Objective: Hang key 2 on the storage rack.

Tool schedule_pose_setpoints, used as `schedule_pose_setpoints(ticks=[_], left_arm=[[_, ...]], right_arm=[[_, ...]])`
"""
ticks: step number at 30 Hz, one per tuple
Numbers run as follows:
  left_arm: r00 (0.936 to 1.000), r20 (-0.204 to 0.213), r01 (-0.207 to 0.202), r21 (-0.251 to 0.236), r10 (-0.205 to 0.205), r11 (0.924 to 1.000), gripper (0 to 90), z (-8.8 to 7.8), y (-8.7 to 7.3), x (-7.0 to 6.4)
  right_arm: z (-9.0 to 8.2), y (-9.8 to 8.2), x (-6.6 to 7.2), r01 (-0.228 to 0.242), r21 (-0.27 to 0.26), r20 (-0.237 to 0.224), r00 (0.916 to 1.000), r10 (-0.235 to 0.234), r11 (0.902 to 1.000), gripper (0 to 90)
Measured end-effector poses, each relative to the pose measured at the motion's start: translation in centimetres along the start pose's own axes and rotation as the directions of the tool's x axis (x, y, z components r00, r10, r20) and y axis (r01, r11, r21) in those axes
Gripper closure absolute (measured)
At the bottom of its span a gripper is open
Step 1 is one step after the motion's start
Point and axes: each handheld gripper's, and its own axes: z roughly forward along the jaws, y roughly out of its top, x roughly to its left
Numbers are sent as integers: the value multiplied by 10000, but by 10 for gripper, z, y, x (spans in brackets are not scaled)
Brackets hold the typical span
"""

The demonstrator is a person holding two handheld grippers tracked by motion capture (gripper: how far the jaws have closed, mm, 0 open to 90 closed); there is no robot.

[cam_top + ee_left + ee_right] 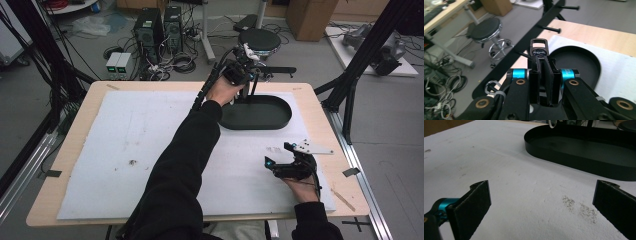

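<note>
My left gripper [243, 75] reaches over the far edge of the table, beside a black rack bar [524, 45] with pegs sticking out of it. Its jaws [544, 65] are shut on a small black tag with a metal loop [539, 48] that stands up from the fingertips close to one peg [522, 54]. Whether the loop touches the peg I cannot tell. An oval black tray [257, 114] lies on the white mat just below that hand. My right gripper [294, 161] rests low on the mat near the right front, open [541, 202], nothing between its pads.
The rack's thin post [254, 85] rises from the tray's [579, 152] far side. A white mat [130, 145] covers most of the wooden table [65, 150]. Beyond the table stand a round stool [486, 28], computer cases [159, 27] and floor cables. Black frame struts flank both table sides.
</note>
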Motion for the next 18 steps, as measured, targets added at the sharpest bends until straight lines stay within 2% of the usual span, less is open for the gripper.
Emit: schedule_pose_setpoints(ticks=[4, 6, 7, 13, 18], left_arm=[[9984, -452, 336, 36, -334, 9994, 831, 7, -2, 2], [9971, -373, 664, -17, -664, 9978, 830, 10, -4, 3], [9972, -300, 690, 15, -689, 9976, 831, 11, -4, 4], [9983, -417, 412, 256, -401, 9988, 830, 15, -9, -6], [9977, -518, 465, 553, -437, 9974, 831, 14, -15, -10]], right_arm=[[0, 0, -1, -23, 6, -8, 10000, 23, 10000, 9], [0, 0, -1, 4, 0, -12, 10000, -4, 10000, 9], [1, 0, -1, -2, 4, -27, 10000, 2, 10000, 9], [0, 0, -1, -15, 4, -22, 10000, 15, 10000, 9], [0, 0, -1, 5, 3, -3, 10000, -5, 10000, 9]])
